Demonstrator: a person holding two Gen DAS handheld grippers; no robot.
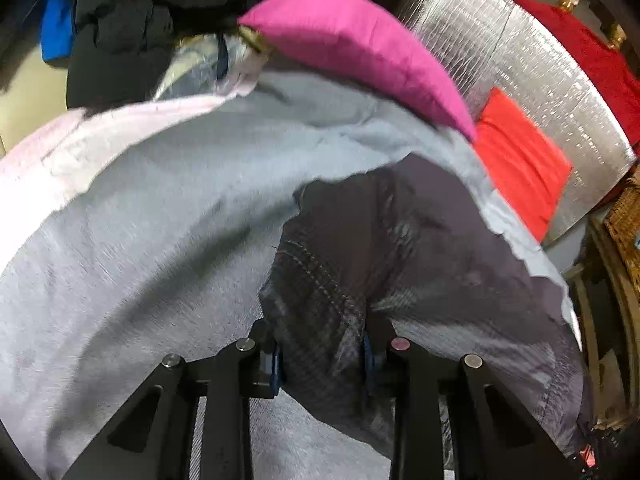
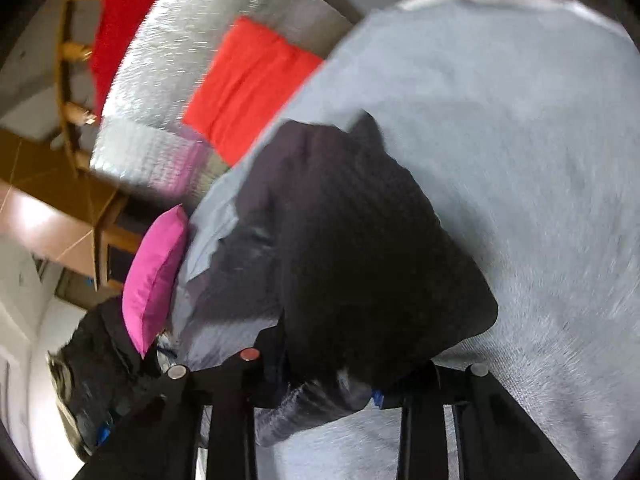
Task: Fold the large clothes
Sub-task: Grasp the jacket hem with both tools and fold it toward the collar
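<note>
A large dark grey padded garment (image 1: 420, 248) lies on a pale grey sheet (image 1: 160, 240). My left gripper (image 1: 322, 360) is shut on a bunched, stitched edge of the garment, which fills the gap between the fingers. In the right wrist view the same dark garment (image 2: 352, 240) spreads over the pale sheet (image 2: 520, 140). My right gripper (image 2: 332, 384) is shut on another edge of it. The fingertips of both are hidden by cloth.
A pink cushion (image 1: 360, 48) lies at the sheet's far edge, also in the right wrist view (image 2: 154, 276). A red folded cloth (image 1: 520, 164) rests on a silver foil mat (image 1: 540, 60). Dark clothes (image 1: 120, 32) are piled at the back left. Wooden chairs (image 2: 72, 80) stand beyond.
</note>
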